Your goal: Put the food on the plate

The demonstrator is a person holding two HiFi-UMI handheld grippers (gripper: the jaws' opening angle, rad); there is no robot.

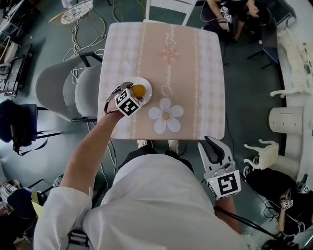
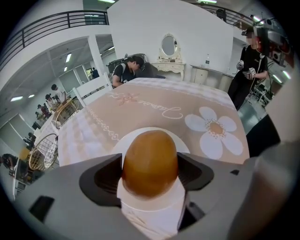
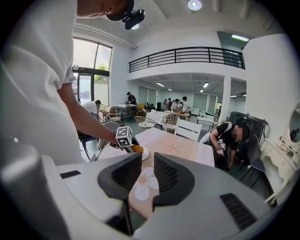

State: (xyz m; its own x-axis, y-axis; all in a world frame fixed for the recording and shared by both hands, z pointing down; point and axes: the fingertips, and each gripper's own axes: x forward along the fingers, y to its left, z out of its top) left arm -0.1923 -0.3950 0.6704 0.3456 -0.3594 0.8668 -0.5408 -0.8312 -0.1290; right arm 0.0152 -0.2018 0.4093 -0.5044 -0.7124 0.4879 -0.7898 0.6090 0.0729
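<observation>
A round orange-brown piece of food point(image 1: 139, 91) sits between the jaws of my left gripper point(image 1: 134, 93), which is shut on it. It hangs right over the small white plate point(image 1: 147, 84) near the table's left edge; I cannot tell whether it touches the plate. In the left gripper view the food point(image 2: 150, 161) fills the gap between the jaws, with the plate's rim point(image 2: 183, 146) showing behind it. My right gripper point(image 1: 215, 146) hangs off the table's near right corner, its jaws drawn almost together with nothing between them. From there I see the food point(image 3: 136, 149) far off.
The table point(image 1: 186, 73) has a pink cloth with a white flower print point(image 1: 166, 115). A grey chair point(image 1: 63, 90) stands at its left and a white chair point(image 1: 166, 6) at the far side. A person point(image 1: 230, 14) crouches beyond the far right corner. White furniture point(image 1: 293, 73) lines the right.
</observation>
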